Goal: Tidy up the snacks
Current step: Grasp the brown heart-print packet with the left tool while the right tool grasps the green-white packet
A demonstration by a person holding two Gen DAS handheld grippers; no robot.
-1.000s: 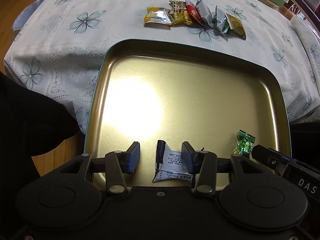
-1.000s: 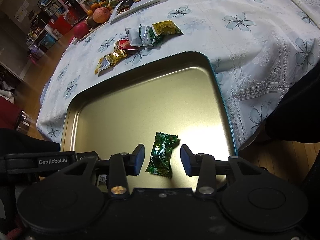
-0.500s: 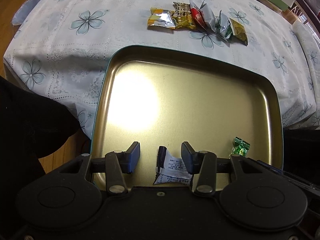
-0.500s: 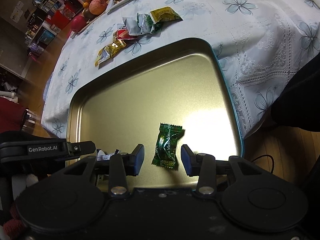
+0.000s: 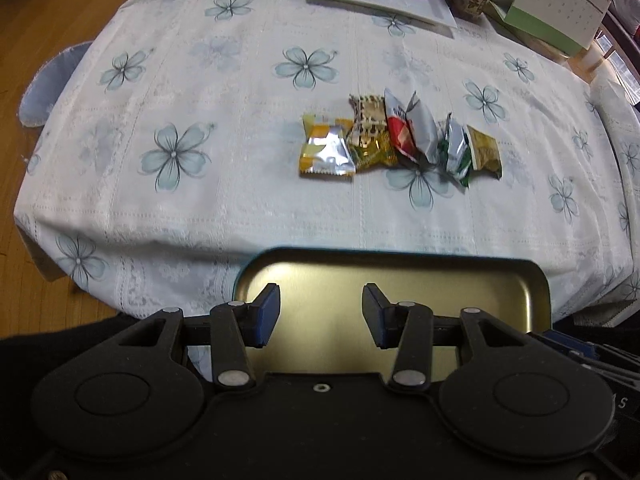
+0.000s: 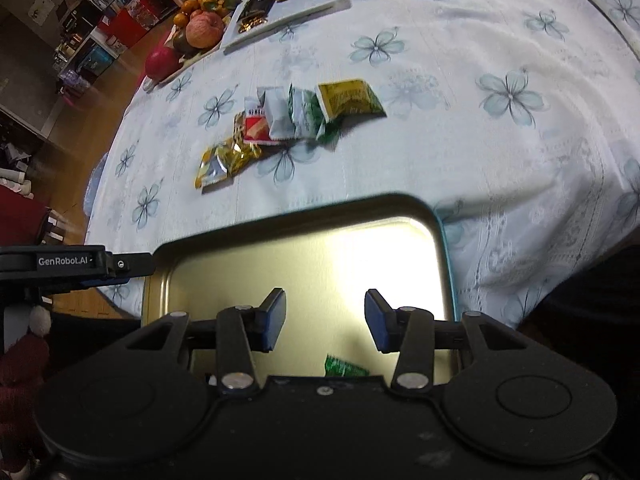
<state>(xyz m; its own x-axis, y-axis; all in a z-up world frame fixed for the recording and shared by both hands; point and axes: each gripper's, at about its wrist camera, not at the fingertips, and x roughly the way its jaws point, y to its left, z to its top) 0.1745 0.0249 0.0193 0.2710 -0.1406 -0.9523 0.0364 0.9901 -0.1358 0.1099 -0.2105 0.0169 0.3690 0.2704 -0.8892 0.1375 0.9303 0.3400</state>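
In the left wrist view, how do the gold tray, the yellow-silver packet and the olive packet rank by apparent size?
1. Gold tray, though partly hidden and nearest the camera.
2. Yellow-silver packet.
3. Olive packet, seen partly edge-on, so this rank is unsure.

You were in a home, at a dining table with a flowered tablecloth [image 5: 224,92]. Beyond it stood a fruit board [image 6: 188,40], a plate [image 5: 400,4] of oranges and a desk calendar [image 5: 560,8]; left of it, wooden floor [image 6: 108,92] and crowded shelves [image 6: 100,12].
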